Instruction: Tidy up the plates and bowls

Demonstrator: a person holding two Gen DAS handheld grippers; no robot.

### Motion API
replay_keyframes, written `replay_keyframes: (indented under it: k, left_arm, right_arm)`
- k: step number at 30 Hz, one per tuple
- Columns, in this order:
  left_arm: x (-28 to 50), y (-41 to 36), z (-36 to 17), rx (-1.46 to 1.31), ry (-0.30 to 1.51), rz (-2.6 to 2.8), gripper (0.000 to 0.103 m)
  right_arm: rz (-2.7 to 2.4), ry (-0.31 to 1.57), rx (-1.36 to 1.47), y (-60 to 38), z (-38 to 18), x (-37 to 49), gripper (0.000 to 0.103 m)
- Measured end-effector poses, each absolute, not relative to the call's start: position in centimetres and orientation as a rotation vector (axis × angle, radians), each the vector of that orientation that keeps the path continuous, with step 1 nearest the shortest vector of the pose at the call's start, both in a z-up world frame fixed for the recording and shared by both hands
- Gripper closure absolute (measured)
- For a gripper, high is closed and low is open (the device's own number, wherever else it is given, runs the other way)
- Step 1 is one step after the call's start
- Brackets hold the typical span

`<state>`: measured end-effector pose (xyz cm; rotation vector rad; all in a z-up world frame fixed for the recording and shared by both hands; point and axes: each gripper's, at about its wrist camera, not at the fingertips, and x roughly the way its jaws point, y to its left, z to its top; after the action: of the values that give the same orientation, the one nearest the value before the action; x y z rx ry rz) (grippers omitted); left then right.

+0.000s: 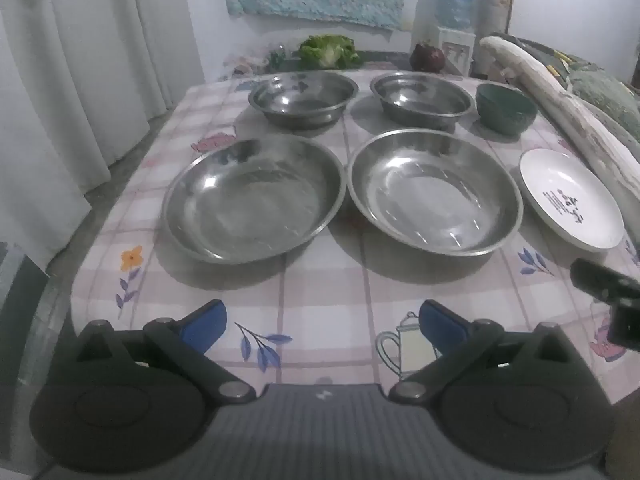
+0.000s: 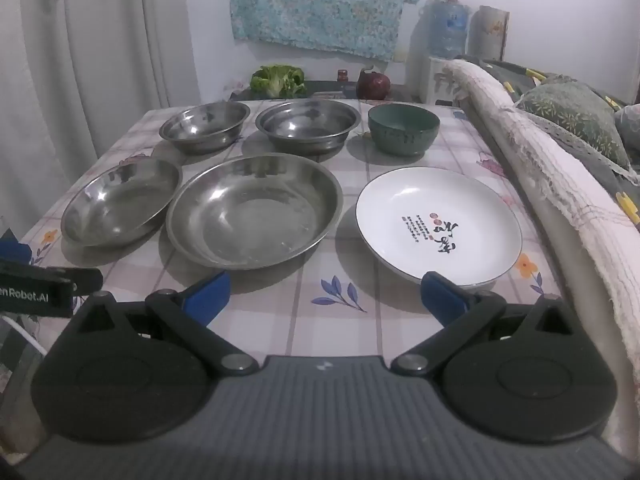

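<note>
1. Left gripper hangs low over the near edge of the table, its blue fingers spread wide with nothing between them.
2. Right gripper does the same on its side, jaws wide apart and empty, one blue finger just in front of the white plate's near rim.
3. Under both lies the checked floral tablecloth.
4. Front row, from the left: the left steel plate, the right steel plate just beside it, then the white plate with dark lettering, set apart at the right.
5. Back row: the left steel bowl, the right steel bowl, and the green bowl at the right end, all upright and unstacked.
6. Beyond the table edge sit a lettuce head and a red onion.
7. A pale padded sofa edge runs along the table's right side.
</note>
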<state>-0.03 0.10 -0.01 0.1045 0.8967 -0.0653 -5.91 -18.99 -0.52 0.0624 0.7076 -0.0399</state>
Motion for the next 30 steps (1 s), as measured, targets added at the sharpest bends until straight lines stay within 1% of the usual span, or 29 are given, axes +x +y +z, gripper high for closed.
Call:
replay_keyframes:
  k: [4, 8, 30]
  left_arm:
    - [-0.8, -0.7, -0.5, 0.133, 0.899, -0.068, 0.0]
    - [0.0, -0.1, -0.7, 0.117, 0.922, -0.09, 0.0]
    - [-0.5, -0.2, 0.3, 0.116, 0.873, -0.111, 0.0]
  right_arm:
    - [-0.041, 0.699, 0.066, -19.1, -0.4, -6.0, 0.001]
    - [-0.048, 0.689, 0.066, -19.2, -0.2, -6.0, 0.001]
    - [-0.046, 0.688, 0.064, -19.1, 0.6, -5.9, 0.001]
